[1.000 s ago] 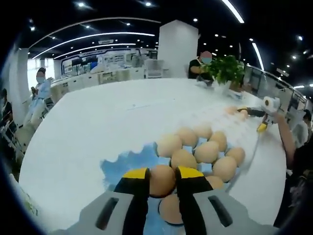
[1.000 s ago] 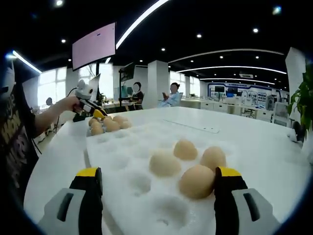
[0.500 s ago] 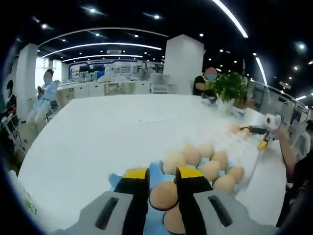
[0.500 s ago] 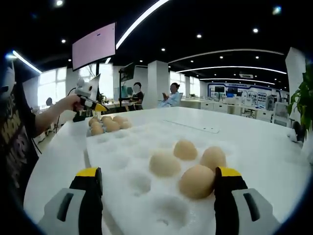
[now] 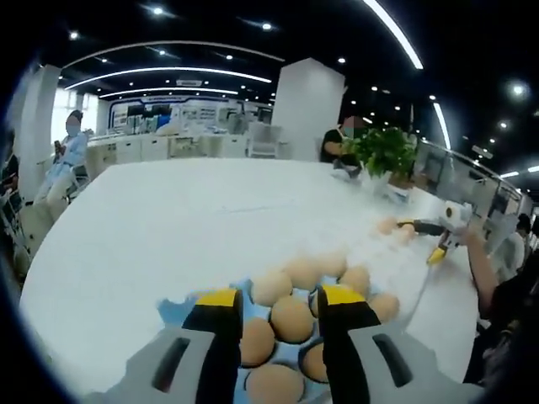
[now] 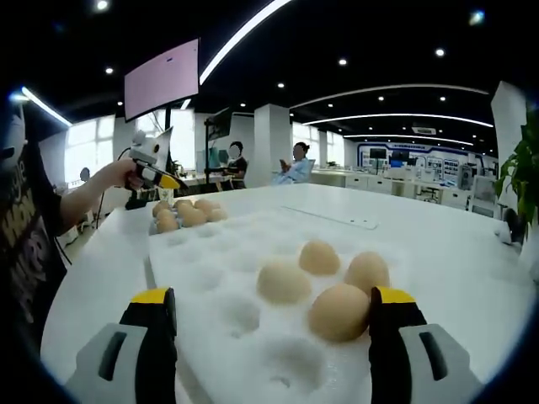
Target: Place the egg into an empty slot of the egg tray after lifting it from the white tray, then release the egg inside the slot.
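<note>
**Brown eggs on two trays**

Smooth tan-brown eggs (image 5: 292, 317) are clustering on a tray with a pale blue base (image 5: 173, 310); four more eggs (image 6: 339, 310) are sitting upright in dimpled slots of the white moulded egg tray (image 6: 210, 278); many slots are lying bare.

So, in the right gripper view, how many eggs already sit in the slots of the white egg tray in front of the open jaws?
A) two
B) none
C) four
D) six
C: four eggs sit together in slots of the egg tray, between the wide-open jaws of the right gripper, and the slots around them are empty.
</note>
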### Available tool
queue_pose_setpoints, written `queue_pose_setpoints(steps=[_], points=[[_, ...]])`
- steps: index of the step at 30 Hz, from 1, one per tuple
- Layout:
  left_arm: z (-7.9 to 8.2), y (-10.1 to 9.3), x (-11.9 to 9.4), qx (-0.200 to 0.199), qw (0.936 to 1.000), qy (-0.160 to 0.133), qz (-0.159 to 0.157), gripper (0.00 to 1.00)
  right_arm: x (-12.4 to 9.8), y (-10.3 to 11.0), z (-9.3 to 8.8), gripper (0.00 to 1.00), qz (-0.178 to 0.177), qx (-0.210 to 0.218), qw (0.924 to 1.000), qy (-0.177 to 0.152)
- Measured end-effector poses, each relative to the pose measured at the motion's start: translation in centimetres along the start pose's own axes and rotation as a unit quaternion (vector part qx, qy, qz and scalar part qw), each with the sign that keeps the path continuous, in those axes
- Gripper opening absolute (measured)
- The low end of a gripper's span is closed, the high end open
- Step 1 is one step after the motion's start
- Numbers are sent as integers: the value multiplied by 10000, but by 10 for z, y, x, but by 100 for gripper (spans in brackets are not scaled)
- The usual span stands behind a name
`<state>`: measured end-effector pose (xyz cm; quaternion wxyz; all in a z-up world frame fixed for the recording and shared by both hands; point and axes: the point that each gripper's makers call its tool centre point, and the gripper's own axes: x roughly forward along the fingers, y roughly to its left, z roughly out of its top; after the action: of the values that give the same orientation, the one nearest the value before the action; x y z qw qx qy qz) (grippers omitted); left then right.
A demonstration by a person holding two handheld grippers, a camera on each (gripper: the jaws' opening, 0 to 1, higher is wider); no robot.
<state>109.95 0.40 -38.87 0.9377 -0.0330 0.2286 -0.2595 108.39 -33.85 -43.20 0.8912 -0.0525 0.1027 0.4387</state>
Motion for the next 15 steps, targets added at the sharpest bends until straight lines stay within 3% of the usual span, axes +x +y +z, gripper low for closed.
queue_pose_setpoints(steps=[7, 15], points=[[-1, -36, 21, 313, 9989, 135, -335, 37, 0, 1, 0, 99, -4, 0, 10000, 5], [-6, -64, 35, 486, 9964, 262, -649, 38, 0, 1, 0, 99, -7, -2, 10000, 8]])
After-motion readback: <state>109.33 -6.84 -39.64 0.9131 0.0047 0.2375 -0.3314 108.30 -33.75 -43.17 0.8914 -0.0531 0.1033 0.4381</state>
